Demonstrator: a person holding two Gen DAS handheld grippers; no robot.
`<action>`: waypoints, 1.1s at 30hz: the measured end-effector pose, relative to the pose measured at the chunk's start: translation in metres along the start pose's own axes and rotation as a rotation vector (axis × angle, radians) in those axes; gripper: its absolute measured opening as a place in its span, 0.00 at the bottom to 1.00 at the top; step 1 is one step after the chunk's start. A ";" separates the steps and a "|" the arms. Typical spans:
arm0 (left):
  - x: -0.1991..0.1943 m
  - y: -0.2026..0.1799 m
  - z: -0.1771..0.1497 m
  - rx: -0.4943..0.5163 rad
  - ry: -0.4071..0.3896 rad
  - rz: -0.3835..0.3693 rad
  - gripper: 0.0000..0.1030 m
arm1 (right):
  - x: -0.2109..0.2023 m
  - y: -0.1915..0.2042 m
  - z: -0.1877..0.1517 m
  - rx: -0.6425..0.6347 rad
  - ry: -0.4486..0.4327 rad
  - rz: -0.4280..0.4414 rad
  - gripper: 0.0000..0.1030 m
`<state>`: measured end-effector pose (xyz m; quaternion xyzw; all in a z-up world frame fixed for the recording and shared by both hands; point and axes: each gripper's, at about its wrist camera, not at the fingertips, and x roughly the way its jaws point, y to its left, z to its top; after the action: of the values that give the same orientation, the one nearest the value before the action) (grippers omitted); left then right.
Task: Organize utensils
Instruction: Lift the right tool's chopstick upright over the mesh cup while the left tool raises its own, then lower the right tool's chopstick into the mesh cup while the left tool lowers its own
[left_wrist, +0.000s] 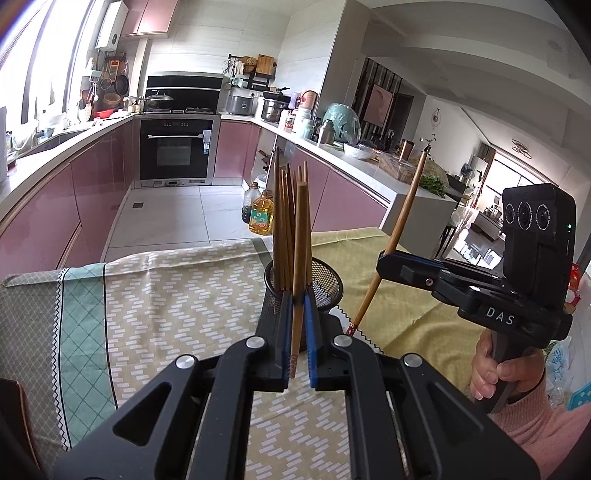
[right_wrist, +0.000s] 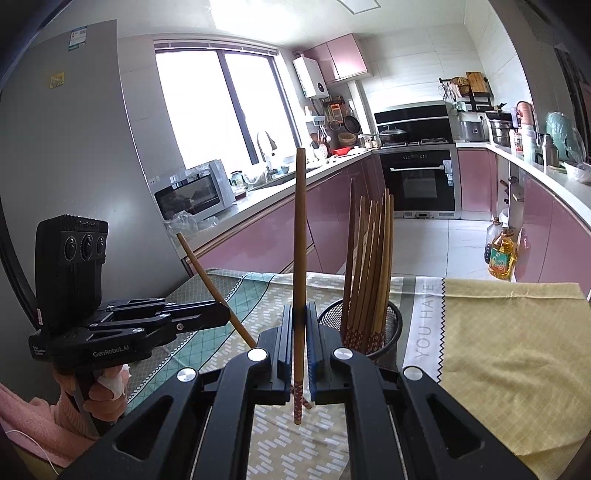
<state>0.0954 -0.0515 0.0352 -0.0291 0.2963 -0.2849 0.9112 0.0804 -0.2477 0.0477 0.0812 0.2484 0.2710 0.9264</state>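
chopsticks, one per gripper: left gripper (left_wrist: 297, 301) and right gripper (right_wrist: 300, 314) each have jaws clamped on an upright stick (left_wrist: 300, 258) (right_wrist: 300, 258), decorated end down, apparently ready to drop into the mesh cup (right_wrist: 391, 325) just ahead beside the bundle (right_wrist: 369, 266).

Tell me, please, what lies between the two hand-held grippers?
In the left wrist view, the mesh holder of chopsticks stands between the left hand-held gripper and right hand-held gripper.

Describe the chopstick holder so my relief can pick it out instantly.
Start at the table with the patterned cloth. Near its middle stands the black mesh cup, behind both tools. It alone is packed with upright brown chopsticks, patterned ends down.
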 end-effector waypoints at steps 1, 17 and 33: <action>-0.001 0.000 0.002 0.002 -0.004 -0.003 0.07 | -0.001 0.000 0.001 -0.003 -0.003 -0.001 0.06; -0.004 -0.014 0.020 0.043 -0.028 -0.028 0.07 | 0.000 -0.001 0.015 -0.028 -0.034 -0.005 0.06; -0.006 -0.022 0.034 0.070 -0.052 -0.048 0.07 | -0.004 0.002 0.031 -0.054 -0.059 -0.003 0.06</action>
<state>0.0996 -0.0704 0.0707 -0.0119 0.2617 -0.3159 0.9119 0.0929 -0.2489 0.0768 0.0637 0.2136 0.2735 0.9357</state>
